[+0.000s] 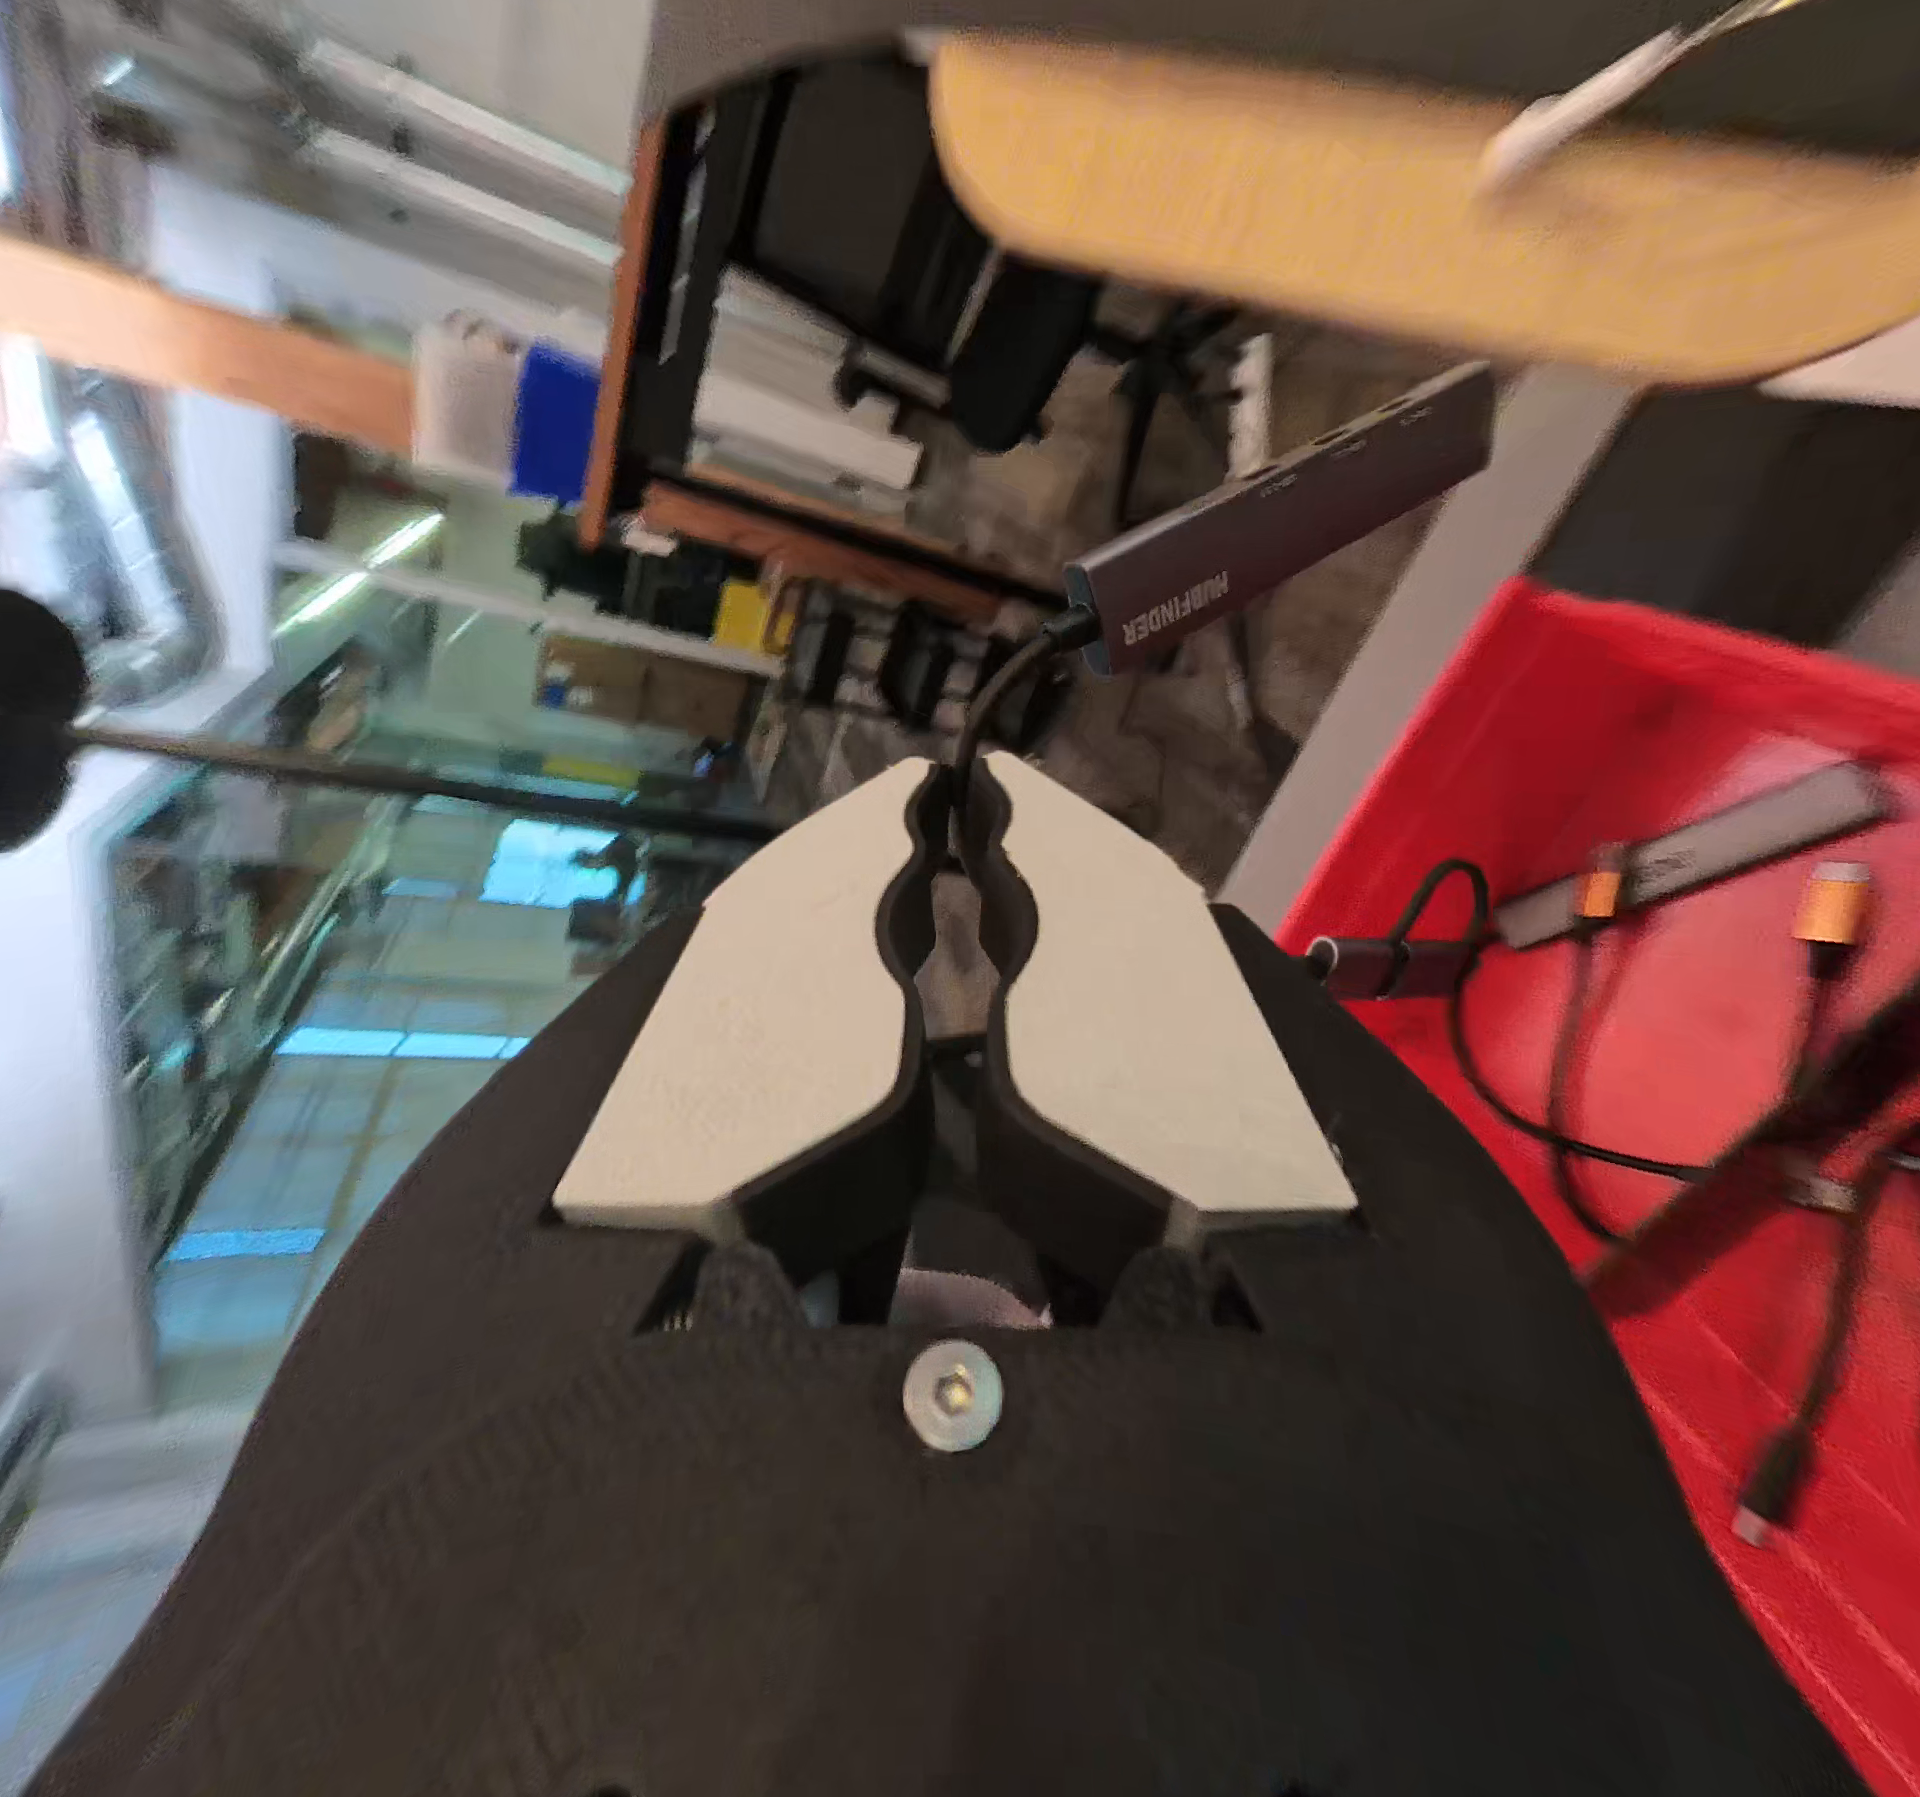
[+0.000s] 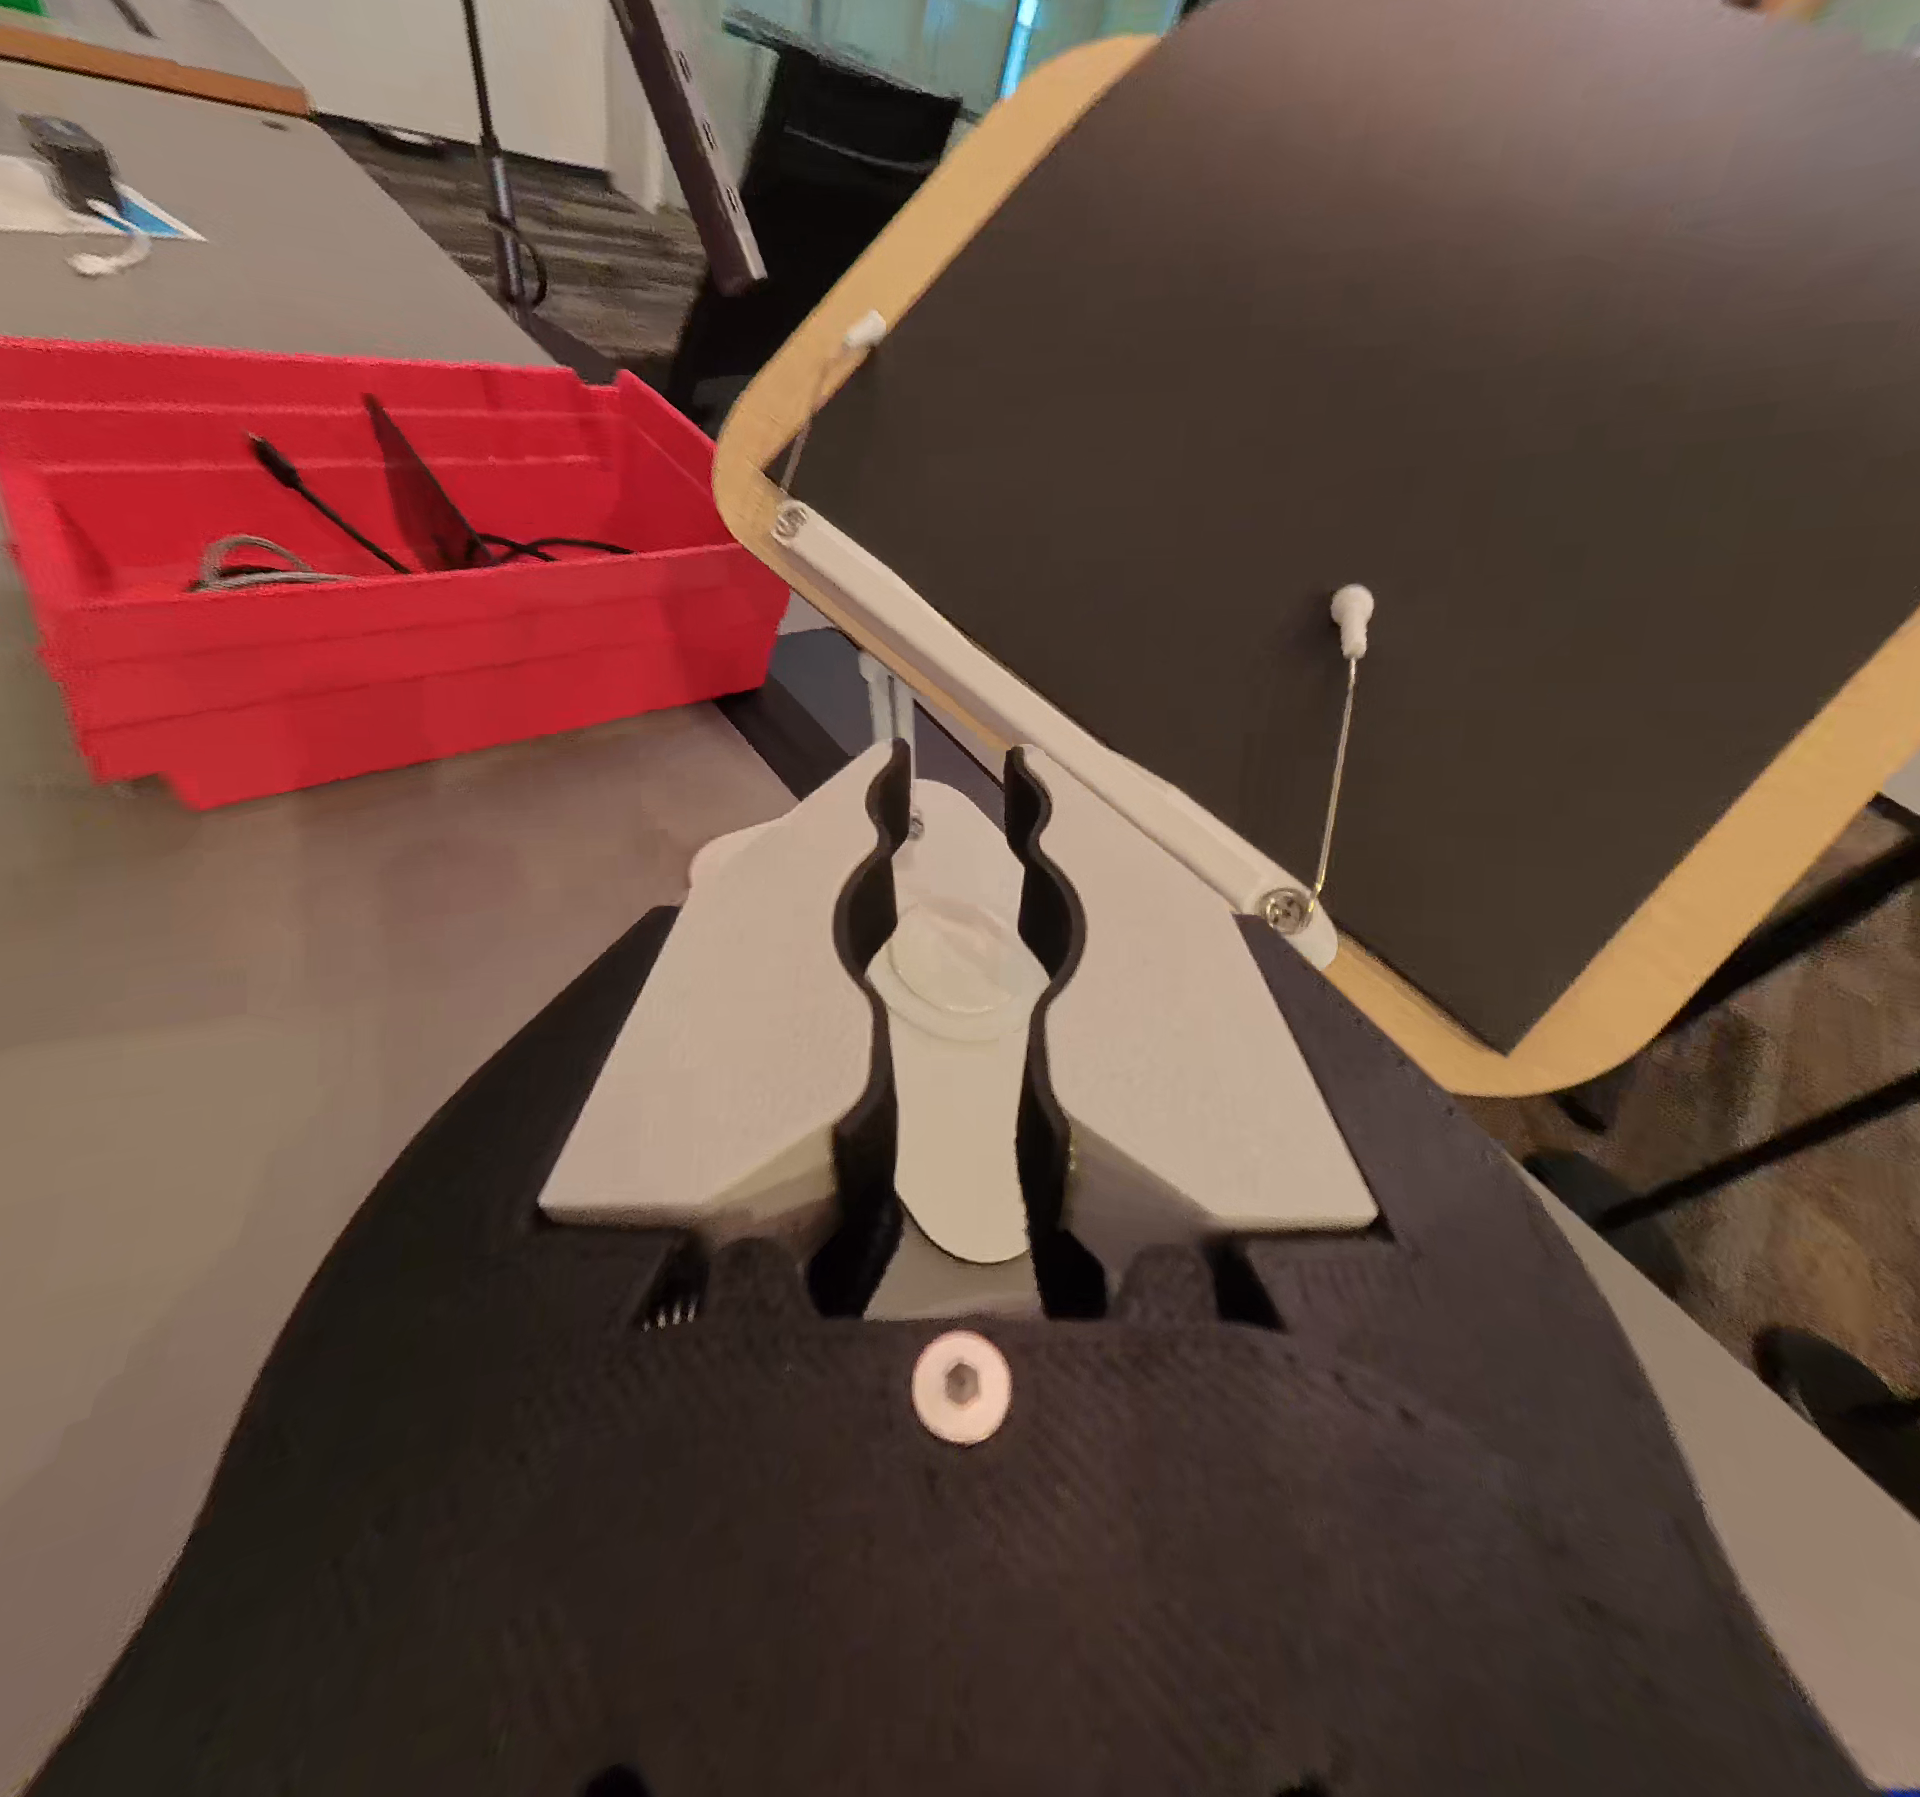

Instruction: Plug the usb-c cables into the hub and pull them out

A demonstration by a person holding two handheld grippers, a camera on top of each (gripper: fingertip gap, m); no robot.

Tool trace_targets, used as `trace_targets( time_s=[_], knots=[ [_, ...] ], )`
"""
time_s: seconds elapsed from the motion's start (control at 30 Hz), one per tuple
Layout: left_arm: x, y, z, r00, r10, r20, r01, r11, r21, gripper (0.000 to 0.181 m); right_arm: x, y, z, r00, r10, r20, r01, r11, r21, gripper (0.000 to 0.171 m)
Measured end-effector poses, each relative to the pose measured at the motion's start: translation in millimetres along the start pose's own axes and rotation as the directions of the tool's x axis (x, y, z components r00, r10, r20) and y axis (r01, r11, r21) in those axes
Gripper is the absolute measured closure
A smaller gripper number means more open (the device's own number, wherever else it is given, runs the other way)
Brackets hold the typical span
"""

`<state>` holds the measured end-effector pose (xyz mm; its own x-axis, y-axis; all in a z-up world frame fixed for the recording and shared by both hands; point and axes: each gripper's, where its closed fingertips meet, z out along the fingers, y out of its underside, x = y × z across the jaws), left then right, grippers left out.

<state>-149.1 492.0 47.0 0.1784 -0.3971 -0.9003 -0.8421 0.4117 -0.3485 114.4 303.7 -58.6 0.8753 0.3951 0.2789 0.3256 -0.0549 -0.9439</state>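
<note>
Left gripper (image 1: pixel 954 791) is pinched tight on the short black lead (image 1: pixel 1003 698) of a grey hub (image 1: pixel 1283 521), so the hub hangs in the air just past my fingertips, tilted up and away, with a row of ports along its upper edge. None of those ports has anything in it that I can see. Right gripper (image 2: pixel 958 781) has its jaws parted and holds nothing; between them I see only a white bracket (image 2: pixel 1023 729) under a dark board with a pale wood edge (image 2: pixel 1382 459).

Further out, on the grey table (image 2: pixel 312 916), sits a red bin (image 1: pixel 1621 812). In it lie a second grey hub (image 1: pixel 1704 848), orange-tipped plugs (image 1: pixel 1834 906) and loose black cables (image 1: pixel 1569 1082); I cannot tell whether the orange plug beside that hub is seated in it.

By my reading I am early on: one hub is lifted, no cable is yet in my right gripper, and the plugging and pulling out remain to do.
</note>
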Motion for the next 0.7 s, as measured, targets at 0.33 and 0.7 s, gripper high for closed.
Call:
trace_targets(
  time_s=[0.33, 0.7],
  knots=[
    [137.7, -127.6, -57.4, 0.834, 0.262, -0.486, -0.175, 0.960, 0.217, 0.177, -1.9, -17.3, -55.6, 0.975, -0.039, 0.221, 0.038, 0.999, 0.012, 0.159],
    [246.2, -200.8, -34.6, 0.714, -0.217, -0.665, 0.377, 0.920, 0.105, 0.177, -4.1, 28.1, -79.1, 0.931, 0.012, 0.364, 0.048, 0.987, -0.156, 0.134]
  ],
)
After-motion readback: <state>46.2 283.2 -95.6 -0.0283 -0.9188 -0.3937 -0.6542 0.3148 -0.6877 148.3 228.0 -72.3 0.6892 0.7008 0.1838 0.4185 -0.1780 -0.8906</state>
